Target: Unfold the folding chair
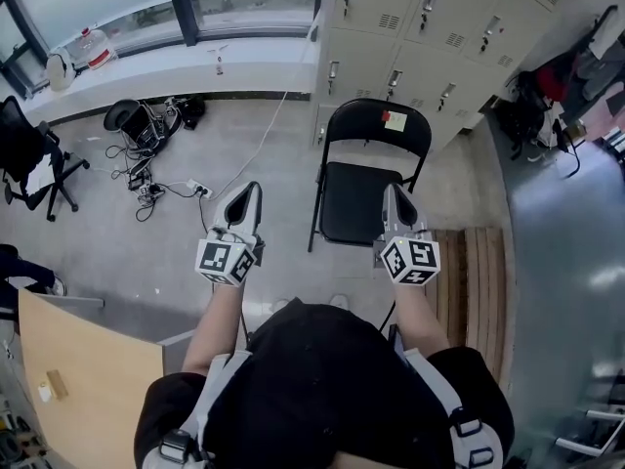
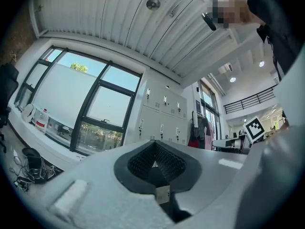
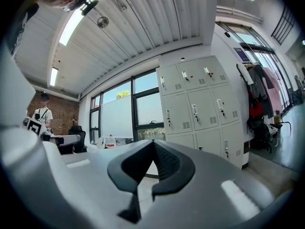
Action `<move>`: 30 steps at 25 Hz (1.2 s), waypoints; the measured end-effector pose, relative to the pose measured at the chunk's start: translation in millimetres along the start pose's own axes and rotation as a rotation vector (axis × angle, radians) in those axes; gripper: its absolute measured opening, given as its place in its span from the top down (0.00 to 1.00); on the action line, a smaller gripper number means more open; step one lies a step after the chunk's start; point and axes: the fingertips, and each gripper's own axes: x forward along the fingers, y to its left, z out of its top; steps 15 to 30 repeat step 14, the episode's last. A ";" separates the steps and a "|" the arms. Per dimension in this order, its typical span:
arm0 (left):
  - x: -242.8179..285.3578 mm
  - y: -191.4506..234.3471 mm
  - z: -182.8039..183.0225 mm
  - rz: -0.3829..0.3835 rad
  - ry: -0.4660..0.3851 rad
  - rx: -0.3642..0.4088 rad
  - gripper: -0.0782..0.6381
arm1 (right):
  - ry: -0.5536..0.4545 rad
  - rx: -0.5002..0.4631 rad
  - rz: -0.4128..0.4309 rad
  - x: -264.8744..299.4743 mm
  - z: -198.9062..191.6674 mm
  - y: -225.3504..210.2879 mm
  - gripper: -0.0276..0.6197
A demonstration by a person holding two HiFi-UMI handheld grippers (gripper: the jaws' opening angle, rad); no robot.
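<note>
A black folding chair (image 1: 357,201) stands opened out on the floor before the lockers, seat flat, with a small sticker on its backrest (image 1: 395,120). My left gripper (image 1: 246,193) is shut and empty, held out over bare floor to the left of the chair. My right gripper (image 1: 394,193) is shut too, and in the head view it overlaps the seat's right edge; I cannot tell if it touches. In the left gripper view the pads (image 2: 155,152) meet with nothing between them, and the right gripper view shows its pads (image 3: 152,149) the same. Neither gripper view shows the chair.
Grey lockers (image 1: 430,27) stand right behind the chair. A slatted wooden platform (image 1: 479,281) lies to its right, bags (image 1: 547,106) beyond. Cables and a power strip (image 1: 156,179) lie on the floor at left, near an office chair (image 1: 29,154). A wooden desk corner (image 1: 78,379) is at lower left.
</note>
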 end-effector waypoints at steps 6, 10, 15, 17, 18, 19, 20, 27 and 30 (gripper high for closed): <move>16.3 -8.9 -0.5 0.006 -0.017 0.009 0.89 | -0.006 -0.011 0.029 11.5 2.8 -10.7 0.95; 22.8 -10.9 0.4 0.012 -0.020 0.014 0.89 | -0.002 -0.001 0.032 17.5 2.2 -17.7 0.95; 25.2 -11.4 0.3 0.013 -0.014 0.015 0.89 | -0.002 0.002 0.041 22.8 4.4 -18.4 0.95; 25.2 -11.4 0.3 0.013 -0.014 0.015 0.89 | -0.002 0.002 0.041 22.8 4.4 -18.4 0.95; 25.2 -11.4 0.3 0.013 -0.014 0.015 0.89 | -0.002 0.002 0.041 22.8 4.4 -18.4 0.95; 25.2 -11.4 0.3 0.013 -0.014 0.015 0.89 | -0.002 0.002 0.041 22.8 4.4 -18.4 0.95; 25.2 -11.4 0.3 0.013 -0.014 0.015 0.89 | -0.002 0.002 0.041 22.8 4.4 -18.4 0.95; 25.2 -11.4 0.3 0.013 -0.014 0.015 0.89 | -0.002 0.002 0.041 22.8 4.4 -18.4 0.95; 25.2 -11.4 0.3 0.013 -0.014 0.015 0.89 | -0.002 0.002 0.041 22.8 4.4 -18.4 0.95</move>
